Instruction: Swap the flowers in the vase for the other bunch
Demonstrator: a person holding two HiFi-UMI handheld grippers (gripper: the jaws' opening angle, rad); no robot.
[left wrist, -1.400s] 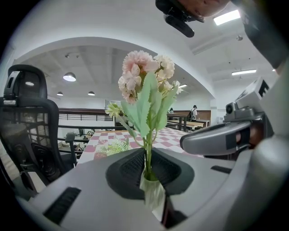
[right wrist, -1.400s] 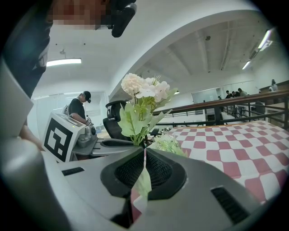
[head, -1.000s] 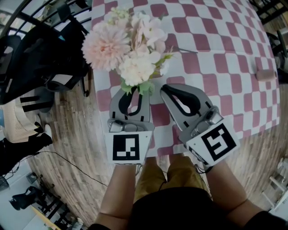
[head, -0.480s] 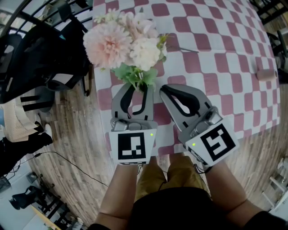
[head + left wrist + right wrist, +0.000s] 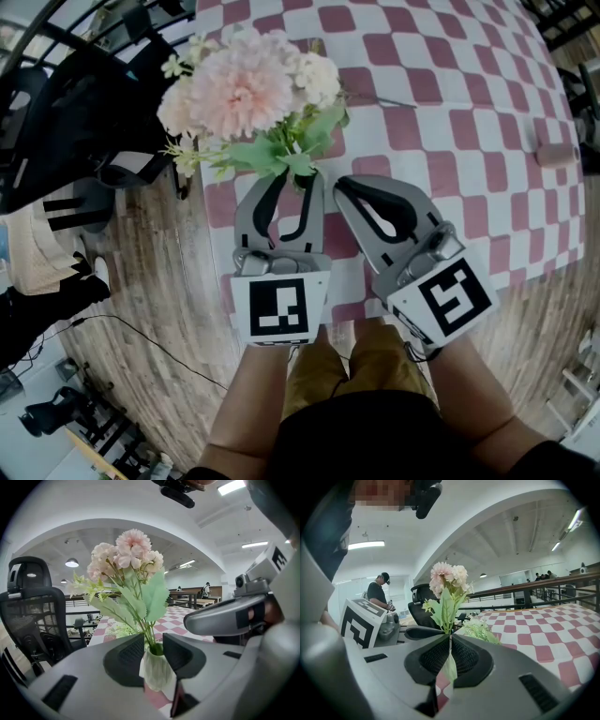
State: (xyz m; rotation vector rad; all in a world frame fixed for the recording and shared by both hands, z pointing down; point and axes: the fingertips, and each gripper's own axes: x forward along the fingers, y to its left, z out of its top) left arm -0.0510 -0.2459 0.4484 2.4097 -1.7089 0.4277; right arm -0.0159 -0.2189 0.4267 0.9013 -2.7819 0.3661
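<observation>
Left gripper (image 5: 153, 643) stands wide, its jaws having just been opening, with the white vase (image 5: 157, 671) between them and the pads apparently off it. Right gripper (image 5: 450, 639) is closed on nothing, just right of the vase.

The vase sits by the near left edge of the table (image 5: 450, 103) and holds the pink and cream bouquet (image 5: 248, 94), so the swap looks nearly done.

My worry is that the bouquet is tall and leans left toward that edge. A jaw catching the vase or a leaf (image 5: 152, 597) on the way out could tip it off the table.

In the head view the vase is hidden under the foliage. A green sprig (image 5: 480, 630) lies farther back, and 1 thin stem (image 5: 380, 103) shows beyond the bouquet. I cannot tell whether either belongs to the other bunch.
</observation>
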